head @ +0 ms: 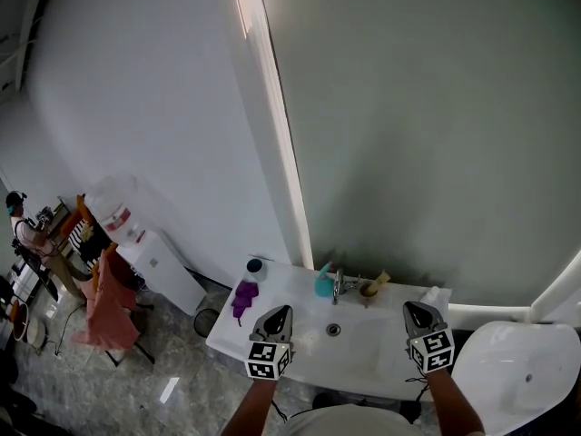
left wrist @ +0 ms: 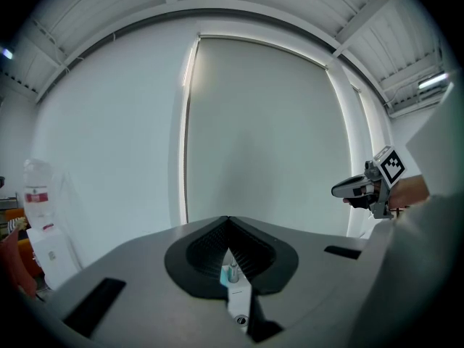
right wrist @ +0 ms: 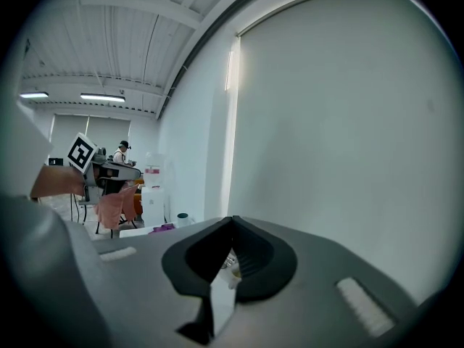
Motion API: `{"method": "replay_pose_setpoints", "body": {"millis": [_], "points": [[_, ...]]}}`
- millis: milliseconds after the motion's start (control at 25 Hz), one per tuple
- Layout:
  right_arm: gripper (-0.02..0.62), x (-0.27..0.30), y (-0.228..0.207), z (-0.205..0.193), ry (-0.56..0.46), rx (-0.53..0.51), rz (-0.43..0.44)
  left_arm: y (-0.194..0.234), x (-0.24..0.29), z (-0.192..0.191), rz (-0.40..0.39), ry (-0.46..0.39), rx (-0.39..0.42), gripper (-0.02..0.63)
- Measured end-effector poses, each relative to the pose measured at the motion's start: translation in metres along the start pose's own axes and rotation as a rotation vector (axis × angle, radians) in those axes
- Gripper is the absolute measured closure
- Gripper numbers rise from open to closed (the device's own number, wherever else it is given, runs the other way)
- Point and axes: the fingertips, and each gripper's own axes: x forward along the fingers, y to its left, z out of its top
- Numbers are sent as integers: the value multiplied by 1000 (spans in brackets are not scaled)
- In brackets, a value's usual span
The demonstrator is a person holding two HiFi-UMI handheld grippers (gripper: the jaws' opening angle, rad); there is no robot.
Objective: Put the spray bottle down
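A teal spray bottle (head: 323, 282) stands upright on the white sink counter (head: 272, 284), just left of the faucet (head: 338, 286). My left gripper (head: 284, 310) hovers over the counter's front left part, shut and empty, a short way in front of the bottle. Over the front right part my right gripper (head: 410, 307) is held level with it, jaws together, nothing in them. In the left gripper view the closed jaws (left wrist: 228, 220) leave a slit through which the teal bottle (left wrist: 224, 272) shows. The right gripper view shows its jaws (right wrist: 232, 220) meeting at the tip.
A purple cloth (head: 244, 298) and a dark round cup (head: 255, 266) lie at the counter's left end. A brown cup (head: 369, 289) stands right of the faucet. A white toilet (head: 517, 371) is at the right, a water dispenser (head: 154, 257) and a person (head: 27, 234) at the far left.
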Motion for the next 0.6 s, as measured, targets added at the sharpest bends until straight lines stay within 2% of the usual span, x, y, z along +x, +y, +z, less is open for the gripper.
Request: {"method": "replay_pose_setpoints", "body": {"millis": [600], "points": [[584, 0, 0, 2, -6, 12, 9, -4, -1, 2, -7, 5, -7, 600]]}}
